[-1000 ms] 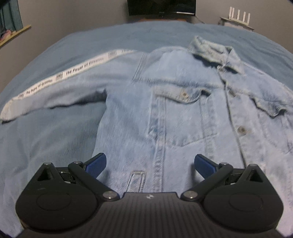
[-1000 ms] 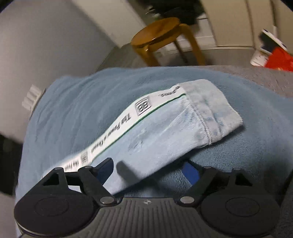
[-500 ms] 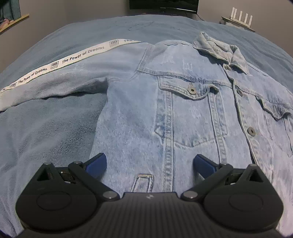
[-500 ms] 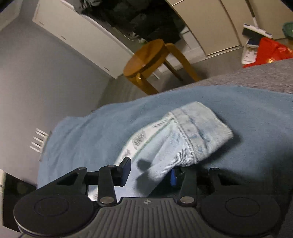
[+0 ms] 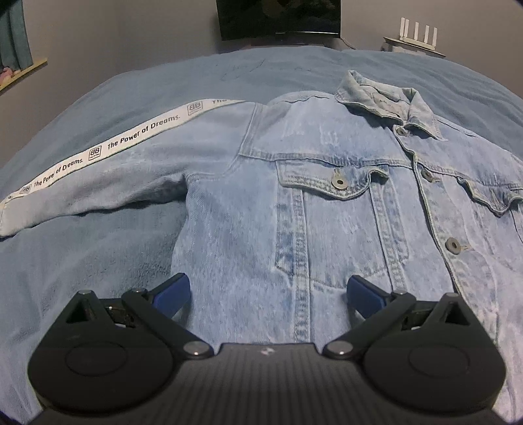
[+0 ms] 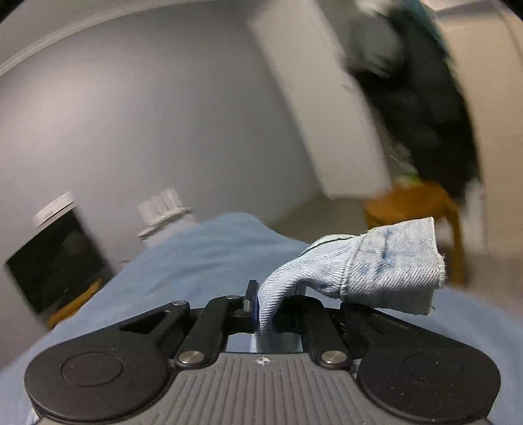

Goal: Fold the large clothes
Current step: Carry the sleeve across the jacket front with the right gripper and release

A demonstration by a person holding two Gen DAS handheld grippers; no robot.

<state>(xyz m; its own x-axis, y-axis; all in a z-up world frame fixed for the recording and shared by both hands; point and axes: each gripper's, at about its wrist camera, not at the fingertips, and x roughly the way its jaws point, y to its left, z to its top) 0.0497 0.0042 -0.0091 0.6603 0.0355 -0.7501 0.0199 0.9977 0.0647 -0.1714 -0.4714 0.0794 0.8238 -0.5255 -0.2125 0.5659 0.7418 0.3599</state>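
A light blue denim jacket (image 5: 327,202) lies front-up and buttoned on a blue blanket (image 5: 98,268). One sleeve (image 5: 108,170), with a white printed tape along it, stretches out to the left. My left gripper (image 5: 266,292) hovers open over the jacket's lower front, nothing between its blue pads. In the right wrist view my right gripper (image 6: 264,309) is shut on the other sleeve's cuff (image 6: 389,271), which is lifted off the blanket (image 6: 202,258) and flops to the right of the jaws.
A dark screen (image 5: 278,16) and a white router (image 5: 416,37) stand beyond the bed's far edge. The right wrist view, blurred, shows a wooden stool (image 6: 421,209), a white cabinet (image 6: 327,108), dark hanging clothes (image 6: 421,98) and a grey wall.
My right gripper closed on the sleeve cuff, rose and rolled, lifting the cuff off the blanket. The left gripper has barely moved and stays open.
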